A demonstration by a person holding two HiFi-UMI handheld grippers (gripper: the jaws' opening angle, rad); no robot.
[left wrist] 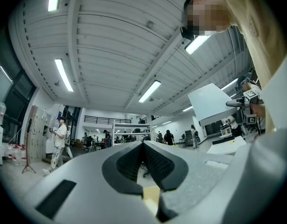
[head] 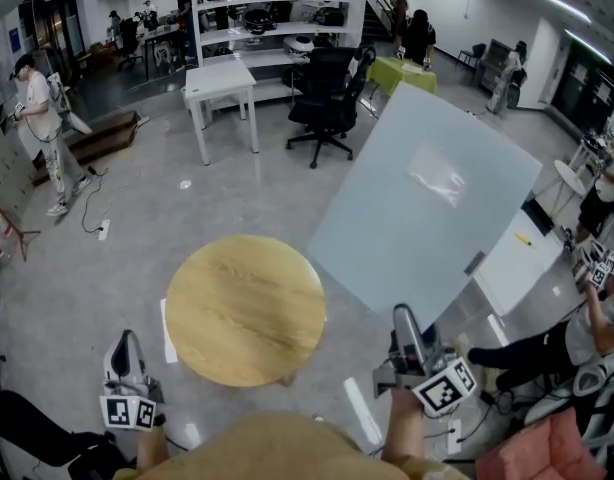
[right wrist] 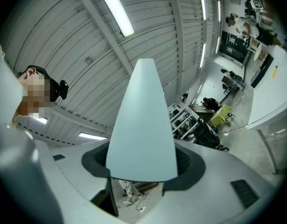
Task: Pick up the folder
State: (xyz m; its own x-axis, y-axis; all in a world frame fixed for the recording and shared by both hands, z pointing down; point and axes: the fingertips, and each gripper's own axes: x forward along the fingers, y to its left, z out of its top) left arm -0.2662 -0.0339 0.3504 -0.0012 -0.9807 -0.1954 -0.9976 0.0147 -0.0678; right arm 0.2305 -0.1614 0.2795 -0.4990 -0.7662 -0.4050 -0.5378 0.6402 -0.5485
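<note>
Nearest the person, low at the left of the head view, the left gripper (head: 125, 353) hangs beside the round wooden desk (head: 245, 308) with its jaws together and nothing between them; it gives no support. At the lower right, the right gripper (head: 407, 320) is clamped on the near end of the folder (head: 427, 208), whose pale blue-grey sheet rises straight out from between the pads in the right gripper view. The folder is already clear of the desk. It hangs in the air just to the desk's right, above the floor, held only at that one end. That is probably the weak point: most of the wide, flat sheet hangs out beyond a small bite, so a quick swing or turn of the wrist could make it pivot or slide in the pads and drop. Its covers might also fall open, since nothing holds the far end. Its lower left corner sits close to the desk's rim in the head view and could catch there if it is carried leftward. The folder's long axis appears to run from the gripper up and away toward the head view's upper right, with the far edge highest, the broad face turned up toward the camera, and a pale rectangular label (head: 437, 173) near the far end. Beyond it stand a black office chair (head: 327, 93) and a white table (head: 219, 78).
</note>
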